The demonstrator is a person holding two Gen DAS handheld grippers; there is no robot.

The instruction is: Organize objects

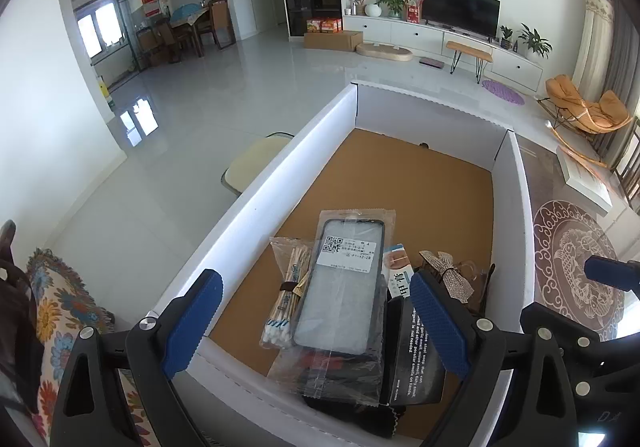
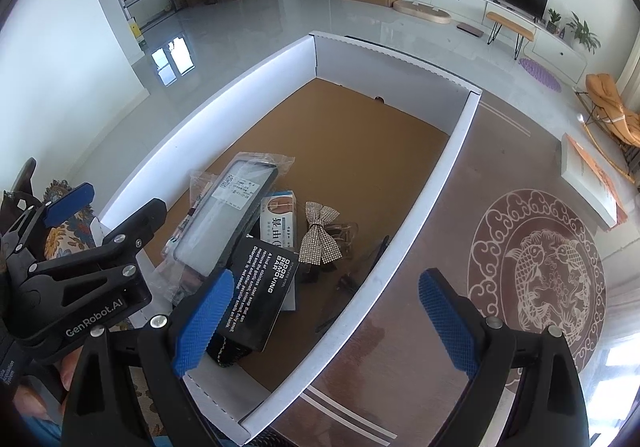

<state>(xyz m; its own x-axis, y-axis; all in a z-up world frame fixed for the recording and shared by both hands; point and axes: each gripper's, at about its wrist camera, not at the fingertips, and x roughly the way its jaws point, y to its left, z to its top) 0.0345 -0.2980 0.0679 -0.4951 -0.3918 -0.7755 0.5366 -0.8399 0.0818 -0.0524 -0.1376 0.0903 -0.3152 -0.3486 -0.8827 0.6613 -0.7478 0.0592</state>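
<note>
A white box (image 1: 256,203) with a brown cardboard floor holds a pile at its near end. On top lies a phone case in a clear bag (image 1: 344,287) (image 2: 224,223). A pack of cotton swabs (image 1: 288,295) lies to its left. On its right are a black odor-bar box (image 1: 420,359) (image 2: 256,295), a small printed carton (image 2: 278,219) and a rhinestone bow (image 1: 448,275) (image 2: 320,239). My left gripper (image 1: 316,323) hovers open above the pile, its pads apart from the bag. My right gripper (image 2: 326,323) is open over the box's near right wall, holding nothing.
The box sits on a brown table with a round fish pattern (image 2: 540,267). A white book-like box (image 2: 592,179) lies at the table's far right. A floral cushion (image 1: 64,307) is at the left, and a pale stool (image 1: 256,163) stands beyond the box.
</note>
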